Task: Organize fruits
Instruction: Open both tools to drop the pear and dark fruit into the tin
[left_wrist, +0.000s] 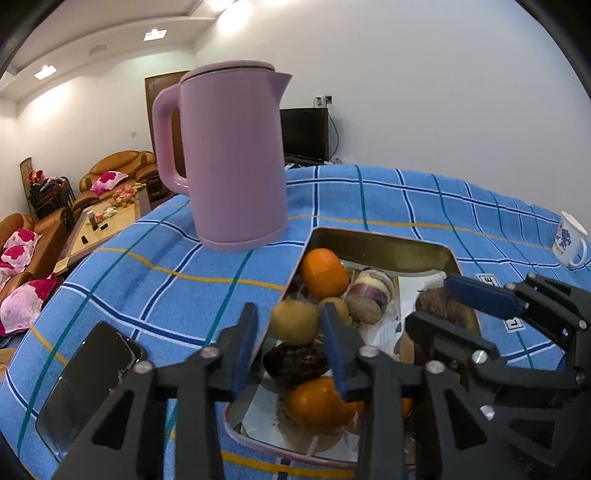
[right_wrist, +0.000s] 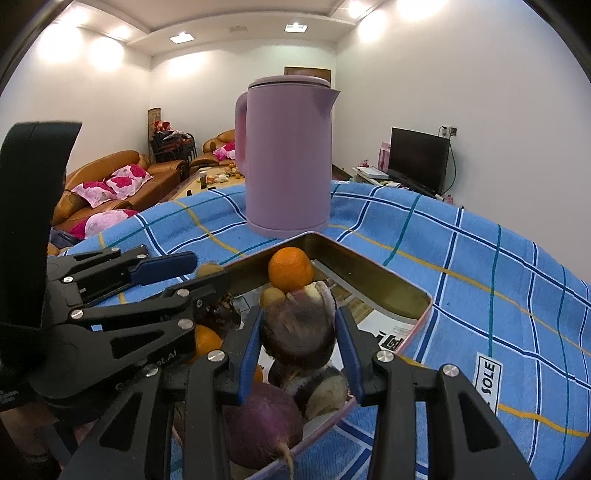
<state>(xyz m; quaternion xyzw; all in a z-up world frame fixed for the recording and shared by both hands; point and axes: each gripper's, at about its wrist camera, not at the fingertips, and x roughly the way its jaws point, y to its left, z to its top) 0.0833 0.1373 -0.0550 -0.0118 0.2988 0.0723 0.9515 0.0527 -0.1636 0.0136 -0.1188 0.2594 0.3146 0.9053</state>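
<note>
A rectangular tin with gold inner walls sits on the blue checked cloth and holds mixed produce: oranges, a yellow-brown fruit and dark purple pieces. My left gripper straddles the tin's near-left wall, one finger outside and one inside. Its jaws stand apart, with the yellow-brown fruit just beyond them and untouched on the left side. My right gripper is shut on a dark purple round fruit above the tin, both blue pads pressing its sides. More purple roots lie beneath it.
A tall pink kettle stands on the cloth just behind the tin. A black phone lies at the near left and a white patterned mug at the far right. Sofas, a low table and a TV are beyond the table edge.
</note>
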